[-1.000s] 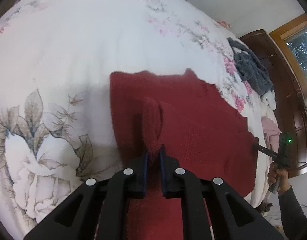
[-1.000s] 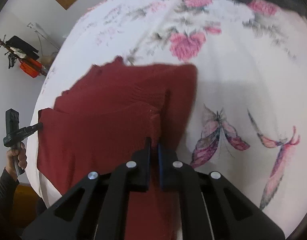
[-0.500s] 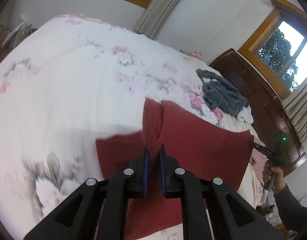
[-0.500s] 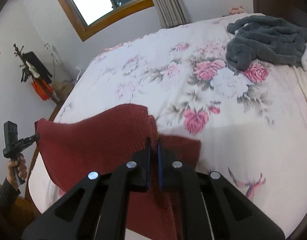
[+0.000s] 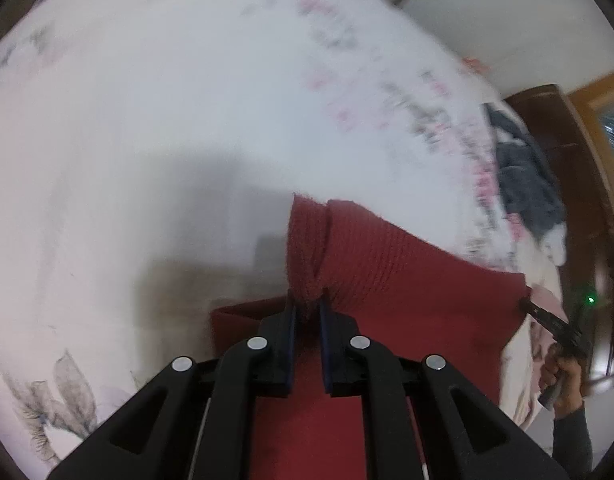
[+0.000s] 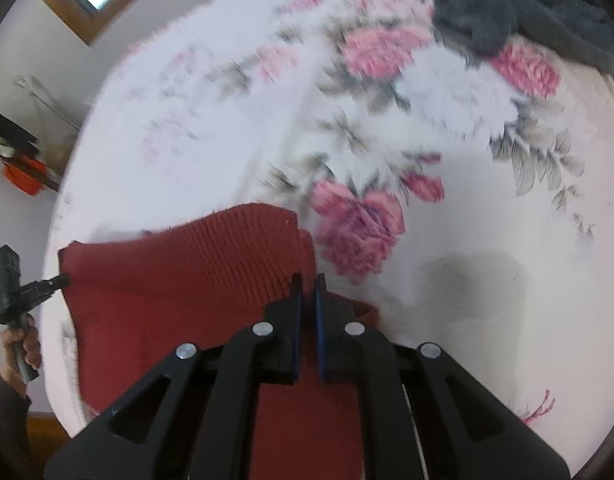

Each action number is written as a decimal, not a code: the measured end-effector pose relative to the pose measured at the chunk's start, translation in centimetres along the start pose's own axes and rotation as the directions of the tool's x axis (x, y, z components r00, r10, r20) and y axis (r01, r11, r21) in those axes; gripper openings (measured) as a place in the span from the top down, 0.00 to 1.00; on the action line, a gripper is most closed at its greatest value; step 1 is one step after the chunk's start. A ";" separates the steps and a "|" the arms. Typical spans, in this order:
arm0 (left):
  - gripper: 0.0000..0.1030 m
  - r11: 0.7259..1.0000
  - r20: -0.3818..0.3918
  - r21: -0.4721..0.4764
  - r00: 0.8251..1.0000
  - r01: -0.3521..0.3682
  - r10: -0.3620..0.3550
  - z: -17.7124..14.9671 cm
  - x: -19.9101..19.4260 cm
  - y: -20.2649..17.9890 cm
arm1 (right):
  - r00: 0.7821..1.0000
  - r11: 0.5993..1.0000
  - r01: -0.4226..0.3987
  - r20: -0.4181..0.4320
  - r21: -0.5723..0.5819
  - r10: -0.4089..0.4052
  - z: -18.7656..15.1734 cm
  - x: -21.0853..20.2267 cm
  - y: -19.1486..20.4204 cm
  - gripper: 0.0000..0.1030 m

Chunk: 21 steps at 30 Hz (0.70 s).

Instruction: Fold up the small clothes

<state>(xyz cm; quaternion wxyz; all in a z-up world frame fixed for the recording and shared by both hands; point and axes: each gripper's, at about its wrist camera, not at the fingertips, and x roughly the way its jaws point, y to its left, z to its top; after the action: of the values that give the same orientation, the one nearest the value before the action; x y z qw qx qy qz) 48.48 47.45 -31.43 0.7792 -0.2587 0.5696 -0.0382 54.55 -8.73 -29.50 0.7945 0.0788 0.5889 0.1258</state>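
A dark red knitted garment (image 5: 391,280) is stretched between my two grippers above a floral bed sheet (image 5: 147,120). My left gripper (image 5: 306,304) is shut on one corner, a ribbed fold standing up from its jaws. My right gripper (image 6: 308,280) is shut on the opposite corner of the same red garment (image 6: 195,272). Each view shows the other gripper at the cloth's far corner: the right gripper (image 5: 525,304) held in a hand (image 5: 563,376), and the left gripper (image 6: 63,279). The lower part of the garment hangs folded under the lifted edge. Both views are motion-blurred.
A grey fluffy garment (image 6: 519,12) lies heaped at the far right of the bed, also seen as a dark pile (image 5: 523,176). A dark wooden headboard (image 5: 559,128) borders that side. An orange object (image 6: 25,178) stands off the bed at left.
Both grippers have tilted down and moved forward over the bed with the garment's edge, from a raised position half a second ago. The cloth stays taut between them.
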 end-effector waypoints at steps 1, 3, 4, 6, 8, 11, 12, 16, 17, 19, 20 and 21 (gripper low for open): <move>0.91 1.000 -0.011 -0.013 1.000 -0.003 0.002 0.0 0.6 0.4 | 1.000 1.000 0.010 -0.003 0.000 -0.010 0.1 0.4 -0.1 0.96; 0.91 0.999 0.000 -0.043 1.000 0.021 -0.021 0.1 0.8 0.8 | 1.000 1.000 0.004 0.017 0.010 -0.004 0.4 0.2 -0.1 0.96; 0.91 0.997 0.016 -0.053 0.999 0.047 -0.046 0.0 0.3 0.9 | 0.999 1.000 -0.009 0.033 0.011 0.008 0.6 -0.3 0.0 0.96; 0.91 0.996 0.054 -0.025 0.995 0.085 -0.084 0.0 -1.0 0.0 | 0.997 1.000 -0.026 0.073 -0.008 0.027 1.1 -1.7 0.6 0.96; 0.91 0.996 0.073 0.026 0.993 0.087 -0.089 0.3 -2.0 -1.0 | 0.996 0.999 -0.033 0.088 -0.024 0.035 1.8 -2.2 1.1 0.96; 0.91 0.996 0.070 0.030 0.994 0.081 -0.083 1.3 -2.1 -1.1 | 0.996 0.999 -0.026 0.085 -0.035 0.029 2.9 -1.8 1.4 0.96; 0.91 0.997 0.068 0.024 0.995 0.067 -0.069 1.5 -1.8 -0.7 | 0.997 0.999 -0.017 0.075 -0.035 0.019 3.1 -1.3 1.4 0.96; 0.91 0.999 0.025 -0.026 0.999 0.030 -0.030 2.1 0.8 1.3 | 0.999 1.000 0.015 0.038 -0.019 -0.014 3.2 1.1 0.7 0.96; 0.91 0.999 0.009 -0.037 1.000 0.022 -0.022 2.1 1.7 1.9 | 0.999 1.000 0.020 0.027 -0.009 -0.020 3.3 1.9 0.3 0.96; 0.91 0.998 -0.011 -0.056 1.000 0.016 -0.016 2.2 3.0 2.9 | 1.000 1.000 0.026 0.016 0.001 -0.026 3.2 3.0 -0.3 0.96; 0.91 0.998 -0.022 -0.067 1.000 0.016 -0.017 2.3 3.7 3.4 | 1.000 1.000 0.029 0.008 0.006 -0.029 3.1 3.8 -0.7 0.96; 0.91 0.997 -0.031 -0.072 0.999 0.011 -0.014 2.4 4.4 3.6 | 0.999 0.999 0.033 0.002 0.011 -0.033 3.1 4.4 -1.0 0.96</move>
<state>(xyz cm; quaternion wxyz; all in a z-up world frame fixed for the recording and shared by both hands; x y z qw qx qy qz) 51.38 49.83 -36.32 0.7602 -0.2896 0.5810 -0.0266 58.84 -8.31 -32.85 0.7966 0.0733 0.5900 0.1094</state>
